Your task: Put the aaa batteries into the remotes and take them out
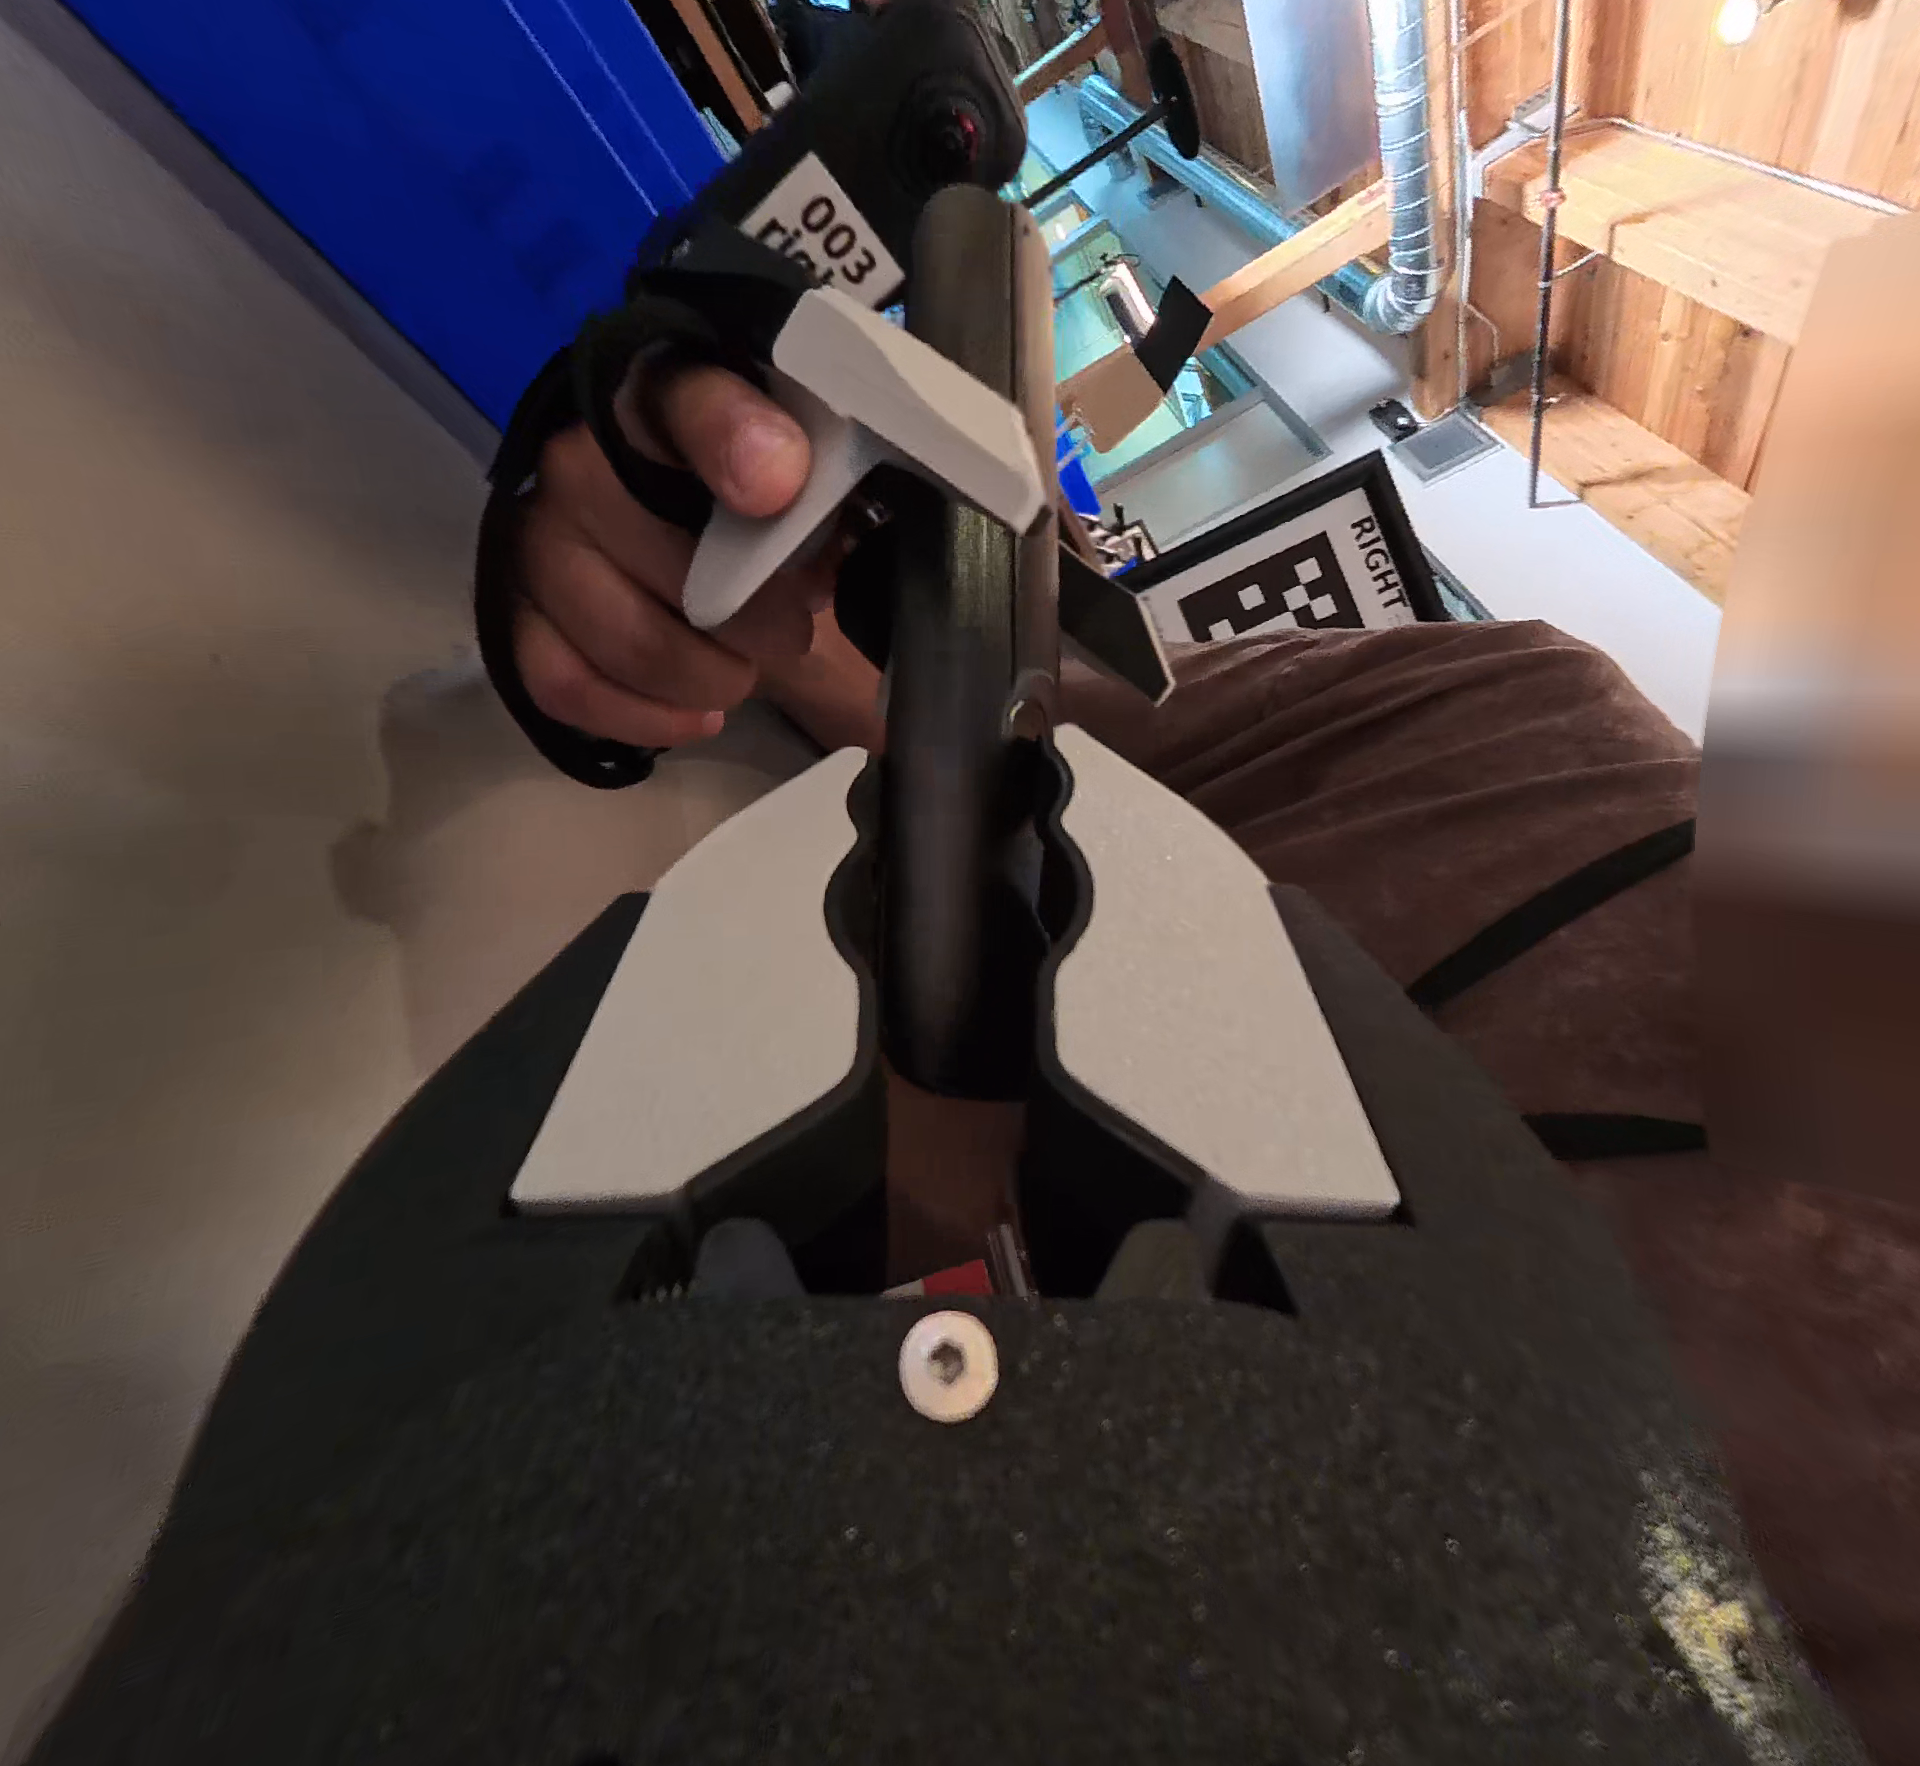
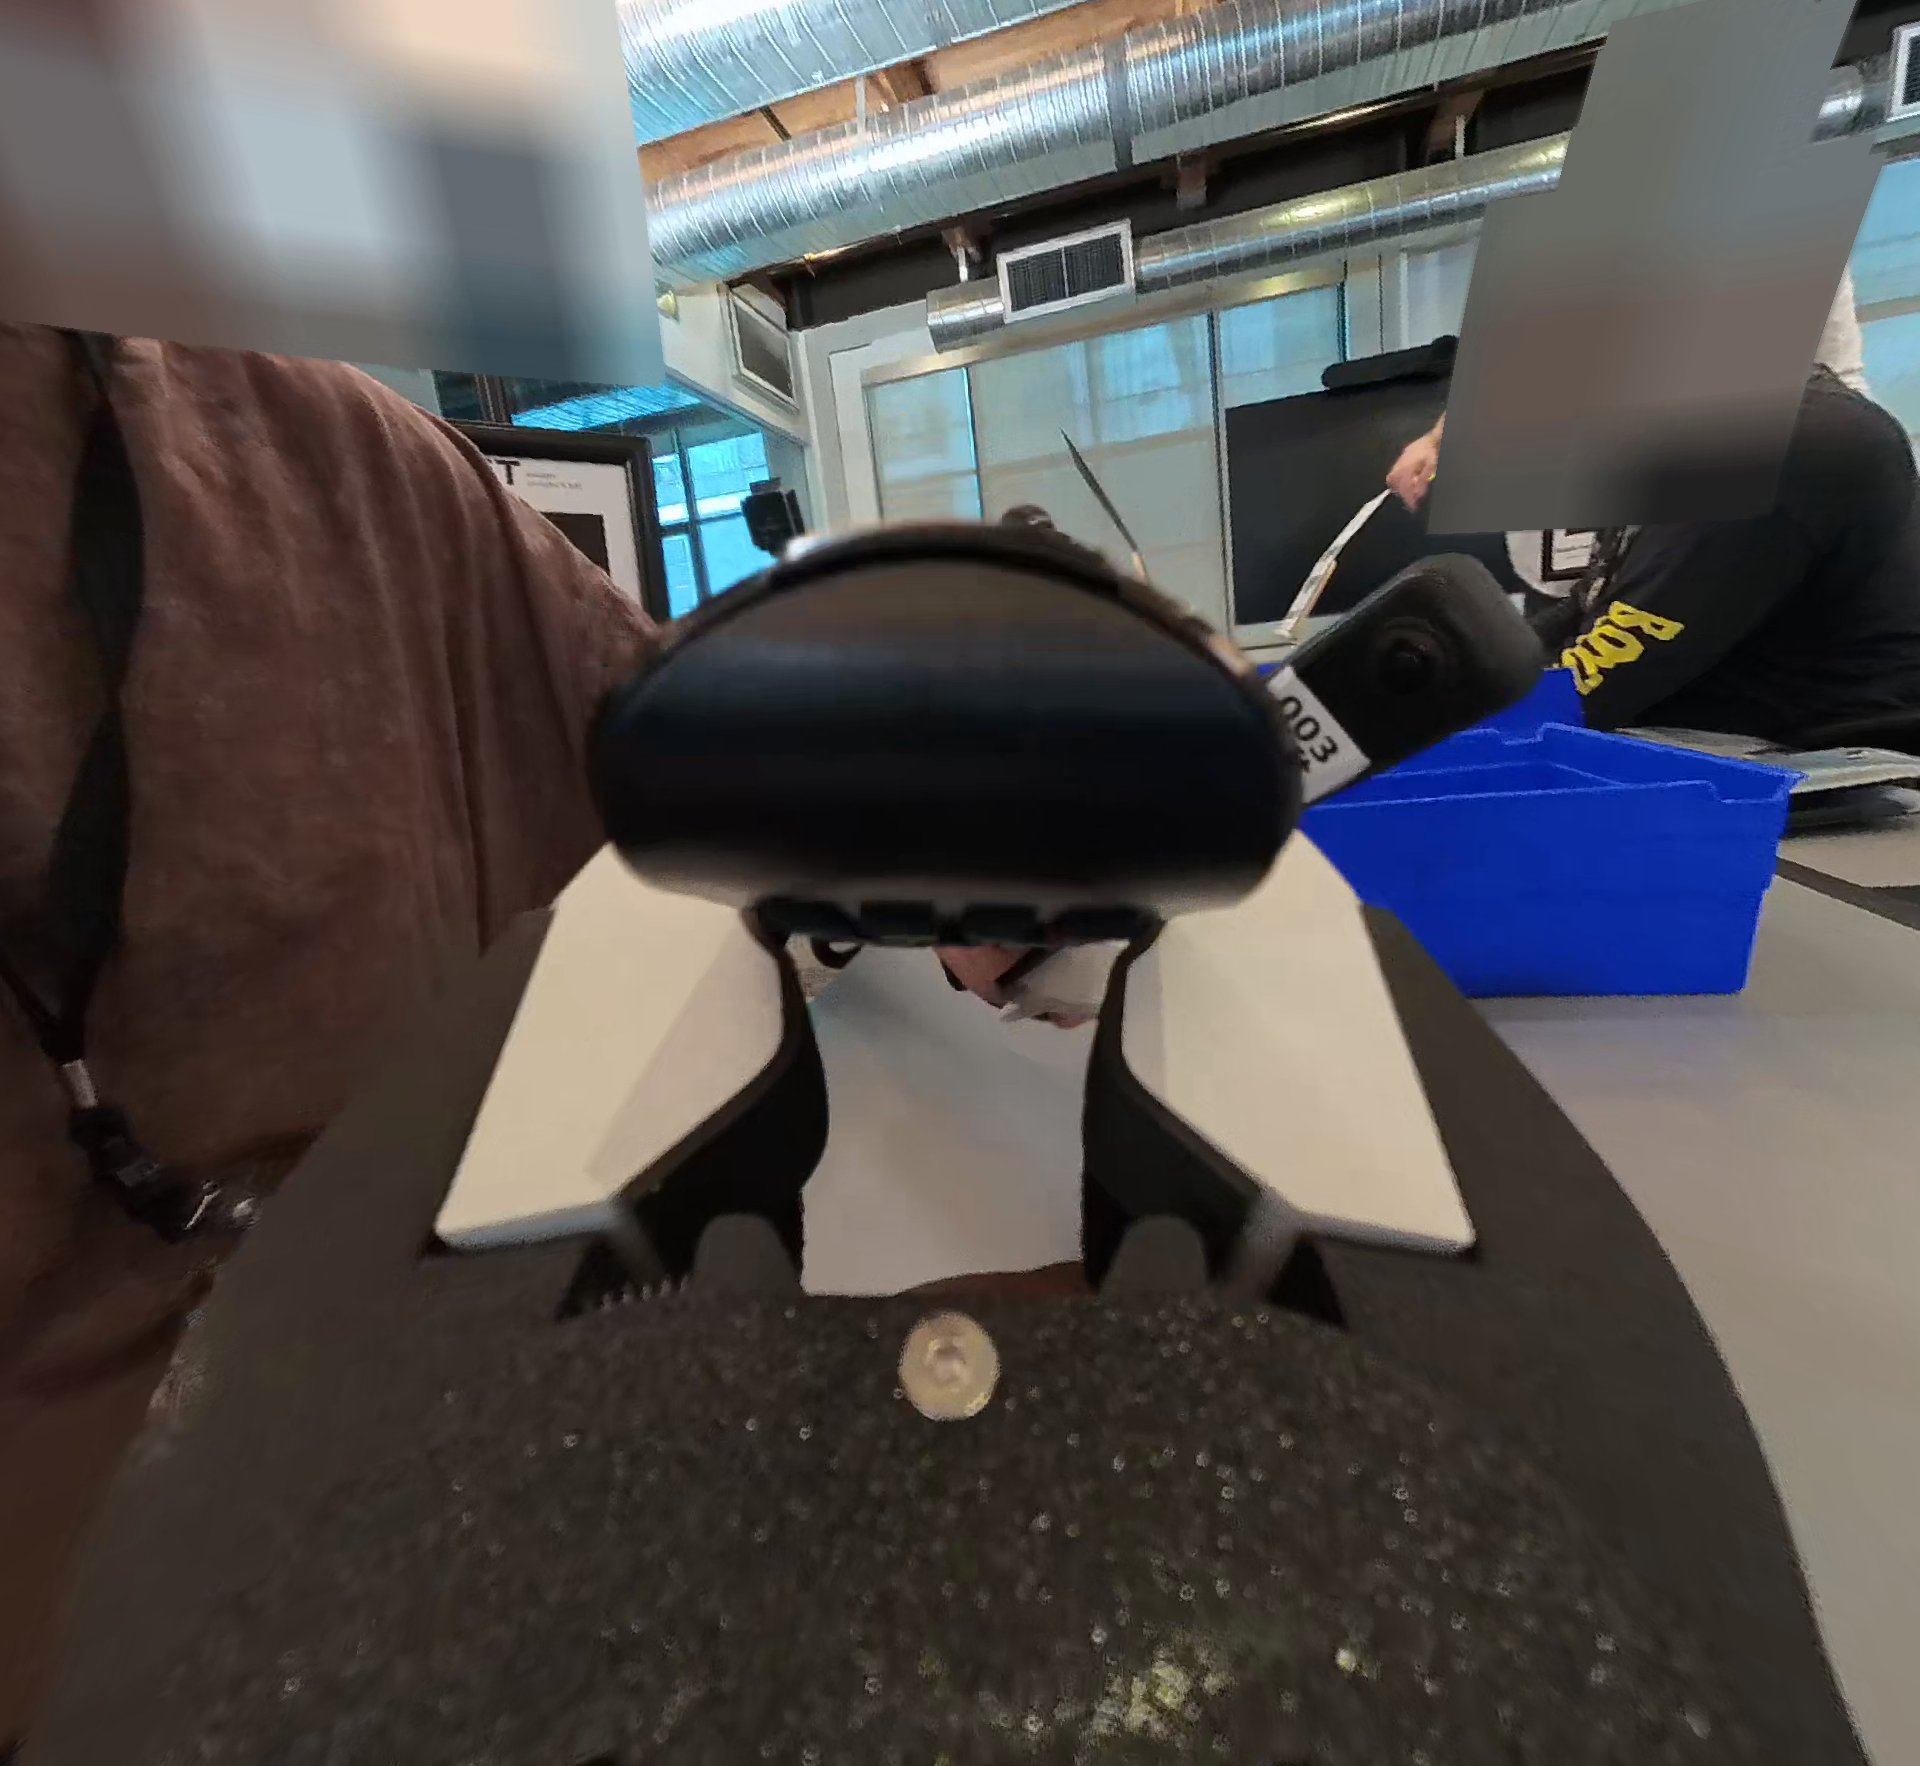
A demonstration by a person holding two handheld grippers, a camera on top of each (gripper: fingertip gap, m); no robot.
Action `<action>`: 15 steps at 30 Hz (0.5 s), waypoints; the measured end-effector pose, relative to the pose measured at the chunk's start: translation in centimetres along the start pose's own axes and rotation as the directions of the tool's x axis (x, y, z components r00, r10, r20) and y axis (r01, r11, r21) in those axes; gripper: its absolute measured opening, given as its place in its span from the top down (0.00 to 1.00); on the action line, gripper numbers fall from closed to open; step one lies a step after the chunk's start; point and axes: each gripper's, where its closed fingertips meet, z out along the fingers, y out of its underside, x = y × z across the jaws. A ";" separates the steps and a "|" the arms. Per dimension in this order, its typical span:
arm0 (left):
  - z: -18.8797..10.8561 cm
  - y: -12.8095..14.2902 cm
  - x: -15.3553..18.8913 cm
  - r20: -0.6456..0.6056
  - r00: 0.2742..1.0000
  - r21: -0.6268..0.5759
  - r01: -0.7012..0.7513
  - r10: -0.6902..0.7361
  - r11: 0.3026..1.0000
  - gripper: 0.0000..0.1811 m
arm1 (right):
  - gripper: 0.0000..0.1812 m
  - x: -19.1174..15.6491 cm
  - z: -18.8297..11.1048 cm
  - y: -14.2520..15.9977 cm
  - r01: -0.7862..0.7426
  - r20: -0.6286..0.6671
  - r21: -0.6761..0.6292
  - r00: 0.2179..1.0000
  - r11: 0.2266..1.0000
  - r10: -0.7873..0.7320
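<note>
Remote [image 1: 951, 636] clamped in left gripper [image 1: 956, 895], long axis toward 12. Right gripper [image 2: 940, 895] pinches its far end, across the axis.

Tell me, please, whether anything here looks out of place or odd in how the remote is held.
One thing: the black remote is off the table, clamped edge-on by the left gripper while the right gripper pinches its far end. No batteries are visible. Nothing looks spilled or broken.
</note>
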 end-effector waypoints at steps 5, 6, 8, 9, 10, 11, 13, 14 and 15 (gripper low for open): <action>0.1 0.1 -0.3 0.024 0.999 0.006 -0.028 0.028 1.000 0.84 | 0.66 0.1 0.3 0.0 0.004 -0.007 0.018 1.000 1.000 -0.004; 0.1 0.0 -0.3 0.019 0.999 0.024 -0.037 0.037 0.999 0.84 | 0.66 0.1 0.4 -0.1 0.009 -0.011 0.023 1.000 1.000 -0.009; 0.2 -0.3 0.0 0.010 0.999 0.046 -0.052 0.052 0.998 0.84 | 0.66 0.2 0.2 -0.4 0.011 -0.009 0.028 1.000 1.000 -0.010; 0.2 -0.5 0.2 0.006 0.998 0.050 -0.069 0.069 0.996 0.84 | 0.66 0.2 0.2 -0.6 0.012 -0.007 0.032 1.000 0.999 -0.011; 0.1 -0.8 0.4 -0.003 0.996 0.067 -0.084 0.085 0.994 0.84 | 0.67 0.3 0.2 -0.8 0.021 -0.017 0.033 1.000 0.999 -0.021; 0.1 -0.9 0.7 -0.020 0.995 0.073 -0.100 0.102 0.992 0.84 | 0.66 0.2 0.3 -0.9 0.020 -0.016 0.037 1.000 0.999 -0.020; -0.1 -1.0 0.9 -0.012 0.989 0.087 -0.147 0.149 0.985 0.83 | 0.66 0.0 0.5 -1.3 -0.007 0.005 0.074 1.000 0.997 0.007; -0.3 -1.1 0.8 0.013 0.983 0.095 -0.181 0.181 0.979 0.76 | 0.66 0.0 0.5 -1.6 -0.015 0.006 0.094 1.000 0.995 0.014; -0.6 -0.9 0.7 0.042 0.975 0.081 -0.219 0.216 0.972 0.71 | 0.66 0.0 0.4 -1.7 -0.022 0.004 0.111 1.000 0.994 0.021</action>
